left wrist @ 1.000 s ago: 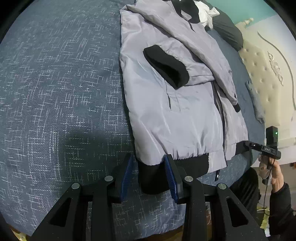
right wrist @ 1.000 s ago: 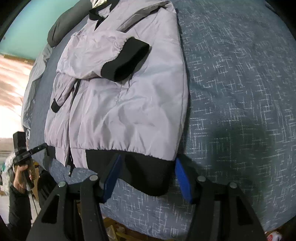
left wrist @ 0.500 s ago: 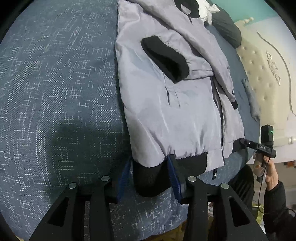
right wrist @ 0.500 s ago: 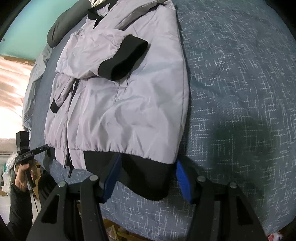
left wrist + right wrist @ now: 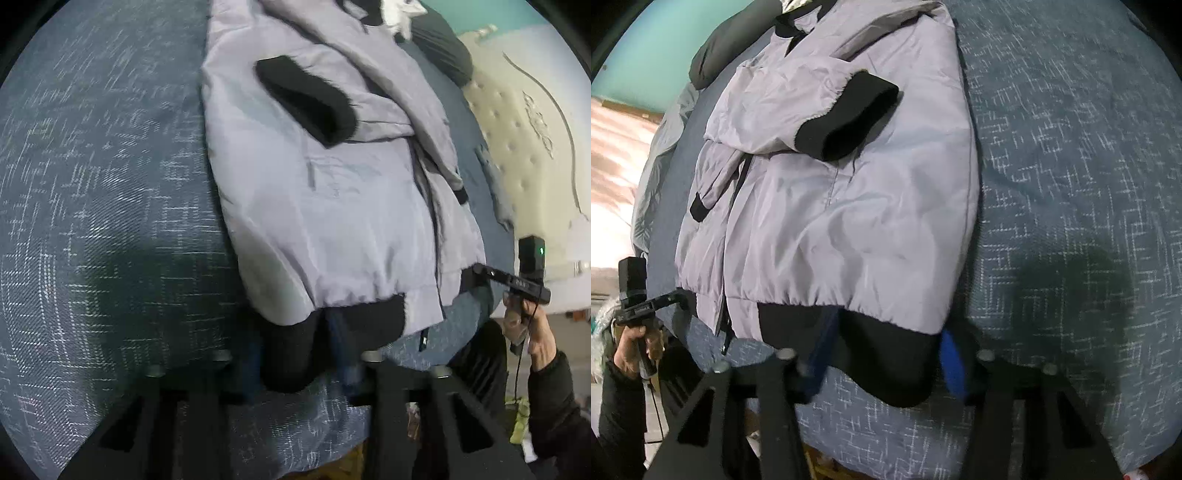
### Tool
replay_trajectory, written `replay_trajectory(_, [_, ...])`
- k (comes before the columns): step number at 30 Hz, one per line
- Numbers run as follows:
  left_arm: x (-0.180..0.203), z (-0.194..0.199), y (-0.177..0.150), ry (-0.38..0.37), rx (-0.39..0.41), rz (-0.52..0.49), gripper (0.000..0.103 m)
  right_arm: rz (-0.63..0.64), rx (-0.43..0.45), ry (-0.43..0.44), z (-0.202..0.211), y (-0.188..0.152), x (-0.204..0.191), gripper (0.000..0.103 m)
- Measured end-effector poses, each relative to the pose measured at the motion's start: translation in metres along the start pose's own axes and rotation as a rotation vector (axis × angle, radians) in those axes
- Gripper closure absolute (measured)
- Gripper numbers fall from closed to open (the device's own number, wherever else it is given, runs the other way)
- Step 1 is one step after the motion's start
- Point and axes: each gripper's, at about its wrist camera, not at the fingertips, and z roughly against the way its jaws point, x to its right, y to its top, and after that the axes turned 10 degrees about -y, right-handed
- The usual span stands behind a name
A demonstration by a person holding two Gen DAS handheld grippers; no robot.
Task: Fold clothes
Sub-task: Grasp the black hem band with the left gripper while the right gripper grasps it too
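Observation:
A light grey jacket [image 5: 332, 206] with black cuffs and a black hem band lies on the blue bed cover [image 5: 92, 184], sleeves folded over its front. It also shows in the right wrist view [image 5: 849, 206]. My left gripper [image 5: 301, 354] straddles one corner of the black hem [image 5: 291, 354], jaws still apart around it. My right gripper [image 5: 886, 354] straddles the other hem corner [image 5: 886, 362], jaws wide, blue pads [image 5: 951, 358] beside the cloth.
A dark pillow [image 5: 443, 48] and white cloth lie at the head of the bed by a cream tufted headboard [image 5: 524, 147]. The bed edge runs just below both grippers. Each view shows the other gripper in a hand, right [image 5: 524, 280] and left [image 5: 635, 295].
Both grippers have pushed forward, so the black hem now sits deeper between the jaws. The left jaws have narrowed a little. The jacket has not shifted on the bed.

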Motion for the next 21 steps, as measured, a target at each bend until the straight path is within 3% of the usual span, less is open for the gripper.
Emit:
replay_trajectory(3, [0.009, 0.003, -0.002, 0.014, 0.005, -0.042, 0.09, -0.004, 0.01, 0.006, 0.001, -0.004, 0.002, 0.078])
replay_trajectory(7, [0.023, 0.017, 0.002, 0.028, 0.017, -0.094, 0.095, -0.001, 0.022, 0.013, 0.006, -0.002, 0.002, 0.086])
replay_trajectory(12, [0.046, 0.037, -0.002, 0.038, 0.046, -0.154, 0.095, 0.004, 0.054, 0.049, 0.027, 0.0, -0.002, 0.093])
replay_trajectory(21, [0.08, 0.062, -0.012, 0.039, 0.088, -0.214, 0.096, -0.01, 0.097, 0.136, 0.052, -0.005, -0.004, 0.095])
